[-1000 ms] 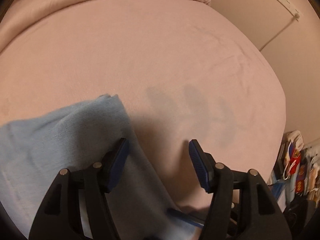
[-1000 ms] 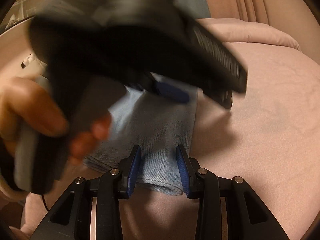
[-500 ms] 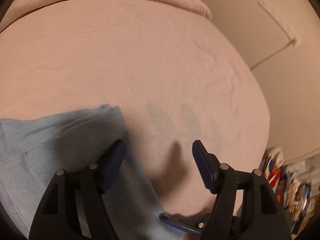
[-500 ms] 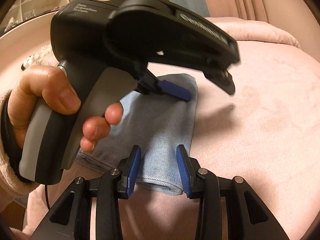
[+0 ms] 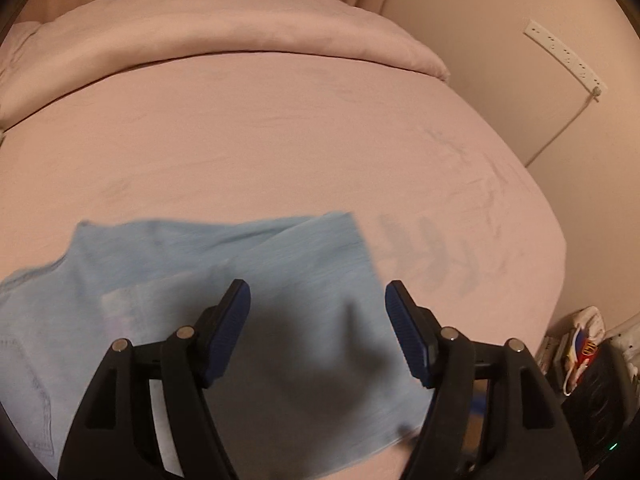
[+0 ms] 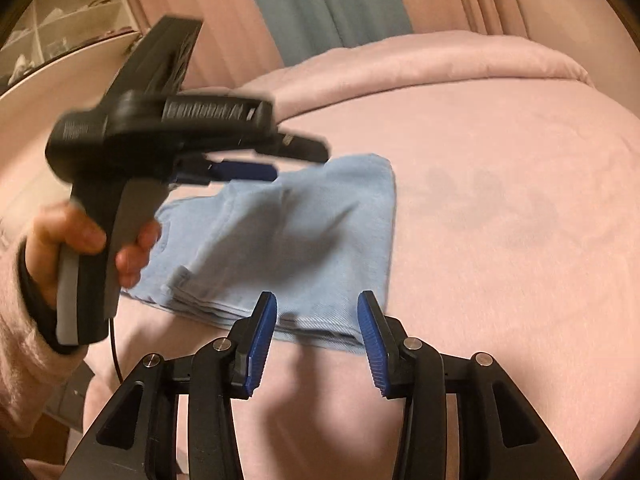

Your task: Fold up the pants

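Observation:
The light blue pants [image 6: 304, 240] lie folded into a flat stack on the pink bed [image 6: 500, 220]. They also show in the left wrist view [image 5: 200, 300]. My left gripper [image 5: 318, 328] is open and empty, held above the folded pants. It shows from the side in the right wrist view [image 6: 276, 160], above the stack's far left part. My right gripper [image 6: 316, 340] is open and empty, just in front of the stack's near edge.
A pink duvet roll [image 5: 224, 52] lies across the far end of the bed. A wall with a white power strip [image 5: 564, 56] stands to the right. Bags and clutter [image 5: 580, 348] sit on the floor at the lower right. Curtains [image 6: 320, 8] hang behind the bed.
My left gripper has pulled back and up, so more of the pants shows under it. My right gripper's jaws have opened wider. The pants have stayed in place.

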{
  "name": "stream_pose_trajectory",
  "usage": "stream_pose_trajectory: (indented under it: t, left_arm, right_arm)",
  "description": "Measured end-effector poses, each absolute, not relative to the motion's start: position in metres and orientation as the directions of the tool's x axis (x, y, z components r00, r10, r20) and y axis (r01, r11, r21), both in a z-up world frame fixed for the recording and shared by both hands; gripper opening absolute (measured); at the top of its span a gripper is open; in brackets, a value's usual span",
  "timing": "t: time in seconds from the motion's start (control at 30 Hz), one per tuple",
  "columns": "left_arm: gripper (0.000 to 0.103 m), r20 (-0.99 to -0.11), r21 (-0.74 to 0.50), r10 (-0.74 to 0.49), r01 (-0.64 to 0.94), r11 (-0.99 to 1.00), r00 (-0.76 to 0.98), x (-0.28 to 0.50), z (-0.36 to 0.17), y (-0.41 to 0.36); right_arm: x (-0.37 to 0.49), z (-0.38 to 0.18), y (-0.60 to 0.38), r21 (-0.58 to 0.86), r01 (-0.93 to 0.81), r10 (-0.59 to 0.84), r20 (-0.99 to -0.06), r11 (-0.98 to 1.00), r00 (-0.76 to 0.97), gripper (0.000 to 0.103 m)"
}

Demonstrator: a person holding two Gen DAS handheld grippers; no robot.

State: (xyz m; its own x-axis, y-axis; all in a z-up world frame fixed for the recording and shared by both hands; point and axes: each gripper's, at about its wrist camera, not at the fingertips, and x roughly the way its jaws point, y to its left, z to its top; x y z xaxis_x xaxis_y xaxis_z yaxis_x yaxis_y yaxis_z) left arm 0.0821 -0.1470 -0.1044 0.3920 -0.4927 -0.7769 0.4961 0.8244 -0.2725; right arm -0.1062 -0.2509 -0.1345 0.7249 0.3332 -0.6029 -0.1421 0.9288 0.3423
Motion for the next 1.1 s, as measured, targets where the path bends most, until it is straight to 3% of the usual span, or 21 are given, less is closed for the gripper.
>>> stream_pose_trajectory:
  t: [0.17,0.33,0.6,0.77,0.9,0.97,1.1]
  left_arm:
    - [0.07,-0.832,-0.239,-0.416,0.438,0.867,0.368,0.082,-0.138,-0.129]
    - [0.073,-0.816,-0.265,-0.443,0.441,0.858,0.372,0.08,-0.145,-0.121]
    - [0.073,-0.805,-0.267,-0.449,0.439,0.858,0.388,0.073,-0.134,-0.114]
    - [0.073,-0.765,-0.282,-0.486,0.459,0.843,0.422,0.055,-0.124,-0.099]
    - [0.073,-0.791,-0.235,-0.443,0.458,0.857,0.423,0.048,-0.132,-0.095]
    - [0.073,-0.814,-0.228,-0.419,0.441,0.868,0.403,0.048,-0.143,-0.091]
    - [0.073,-0.803,-0.208,-0.424,0.471,0.858,0.418,0.036,-0.146,-0.082]
  right_arm:
    - [-0.087,-0.129,-0.238,0.278,-0.157,0.3,-0.606,0.947,0.736,0.043]
    - [-0.083,-0.143,-0.222,0.204,-0.152,0.251,-0.666,0.967,0.702,0.044]
    - [-0.103,-0.125,-0.228,0.213,-0.131,0.244,-0.694,0.968,0.677,0.045]
    - [-0.107,-0.109,-0.233,0.27,-0.123,0.273,-0.638,0.955,0.72,0.045]
    - [-0.082,-0.112,-0.219,0.21,-0.134,0.242,-0.657,0.968,0.714,0.045]
    - [-0.068,-0.127,-0.208,0.193,-0.132,0.232,-0.721,0.972,0.653,0.045]
    - [-0.071,-0.132,-0.188,0.073,-0.134,0.145,-0.735,0.988,0.663,0.051]
